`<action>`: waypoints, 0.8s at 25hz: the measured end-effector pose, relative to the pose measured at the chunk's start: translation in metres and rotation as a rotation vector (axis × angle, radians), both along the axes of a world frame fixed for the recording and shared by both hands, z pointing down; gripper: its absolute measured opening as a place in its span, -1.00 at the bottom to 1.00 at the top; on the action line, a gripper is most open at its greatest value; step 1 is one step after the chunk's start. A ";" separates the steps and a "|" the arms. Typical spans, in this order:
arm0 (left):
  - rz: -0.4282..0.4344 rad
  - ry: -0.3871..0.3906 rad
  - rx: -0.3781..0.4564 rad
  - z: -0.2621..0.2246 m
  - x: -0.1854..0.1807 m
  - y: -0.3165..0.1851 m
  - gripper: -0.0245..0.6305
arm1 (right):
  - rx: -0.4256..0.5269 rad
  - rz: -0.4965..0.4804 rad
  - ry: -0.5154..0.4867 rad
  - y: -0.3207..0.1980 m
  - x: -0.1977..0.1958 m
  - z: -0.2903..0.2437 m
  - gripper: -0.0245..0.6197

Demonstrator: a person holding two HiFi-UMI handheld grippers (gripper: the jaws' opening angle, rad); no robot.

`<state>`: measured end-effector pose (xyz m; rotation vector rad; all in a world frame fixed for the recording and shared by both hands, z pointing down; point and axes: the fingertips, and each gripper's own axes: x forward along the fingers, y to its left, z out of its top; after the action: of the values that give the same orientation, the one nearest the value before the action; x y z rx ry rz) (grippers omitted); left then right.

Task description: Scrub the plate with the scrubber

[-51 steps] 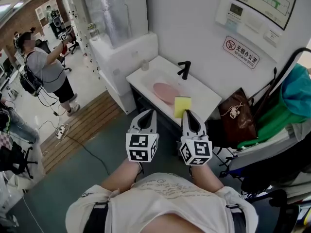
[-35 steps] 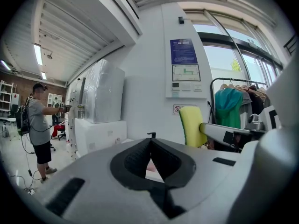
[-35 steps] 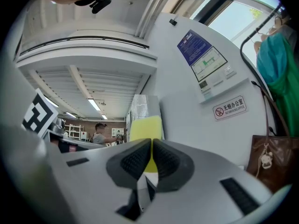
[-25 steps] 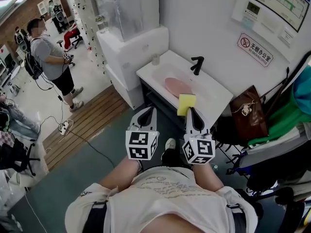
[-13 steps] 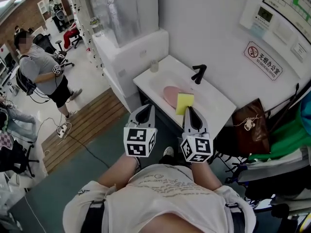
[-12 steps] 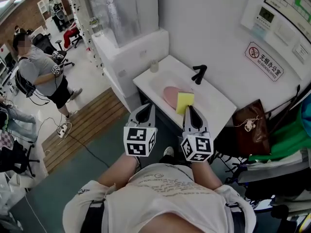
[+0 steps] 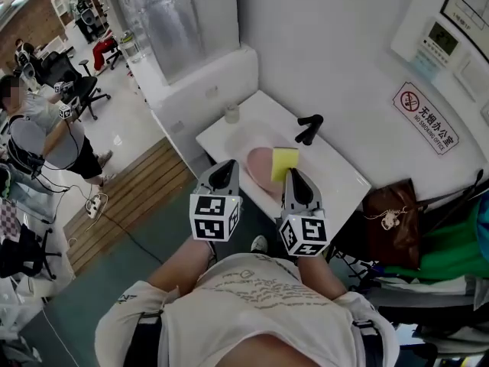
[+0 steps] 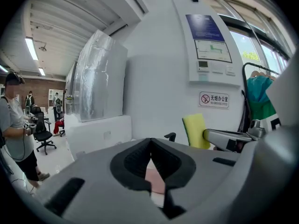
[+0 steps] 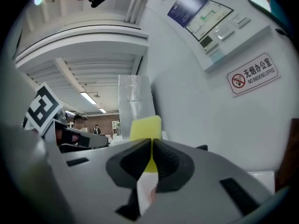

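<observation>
A pink plate (image 7: 260, 160) lies in the basin of a white sink (image 7: 336, 178) against the wall, under a black tap (image 7: 309, 127). My right gripper (image 7: 293, 176) is shut on a yellow scrubber (image 7: 285, 164) that sticks up from its jaws, also seen as the scrubber (image 9: 145, 129) in the right gripper view and as the scrubber (image 8: 196, 130) in the left gripper view. My left gripper (image 7: 223, 170) is shut and holds nothing; past its closed jaws shows a sliver of the plate (image 8: 154, 181). Both grippers hang in the air short of the sink.
A small cup (image 7: 231, 114) stands at the sink's far left corner. A white cabinet (image 7: 202, 82) adjoins the sink on the left. A brown bag (image 7: 396, 220) hangs to the right. A person (image 7: 38, 140) stands far left beside wooden decking (image 7: 130, 197).
The view has shifted closer to the sink; both grippers with the scrubber have come nearer to the basin. The person at the left has moved further off.
</observation>
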<state>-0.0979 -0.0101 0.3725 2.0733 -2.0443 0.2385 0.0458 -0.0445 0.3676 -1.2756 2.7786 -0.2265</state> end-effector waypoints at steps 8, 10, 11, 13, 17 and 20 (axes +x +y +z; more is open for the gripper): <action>0.007 0.008 -0.072 0.019 0.002 -0.064 -0.86 | -0.060 -0.043 0.036 -0.055 -0.005 0.023 -0.81; 0.010 0.014 -0.091 0.024 0.004 -0.075 -0.86 | -0.073 -0.046 0.044 -0.065 -0.002 0.028 -0.81; 0.011 0.016 -0.104 0.027 0.005 -0.079 -0.86 | -0.079 -0.043 0.045 -0.070 0.000 0.030 -0.81; 0.013 0.018 -0.137 0.035 0.006 -0.086 -0.86 | -0.092 -0.033 0.044 -0.077 0.005 0.034 -0.81; 0.023 0.017 -0.173 0.048 0.007 -0.100 -0.86 | -0.111 -0.019 0.052 -0.087 0.013 0.044 -0.81; 0.043 0.014 -0.188 0.056 0.010 -0.109 -0.86 | -0.122 -0.001 0.066 -0.093 0.019 0.051 -0.81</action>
<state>-0.0881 -0.1194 0.4284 2.0008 -1.8910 0.4058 0.0646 -0.1371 0.4182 -1.3312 2.8612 -0.3658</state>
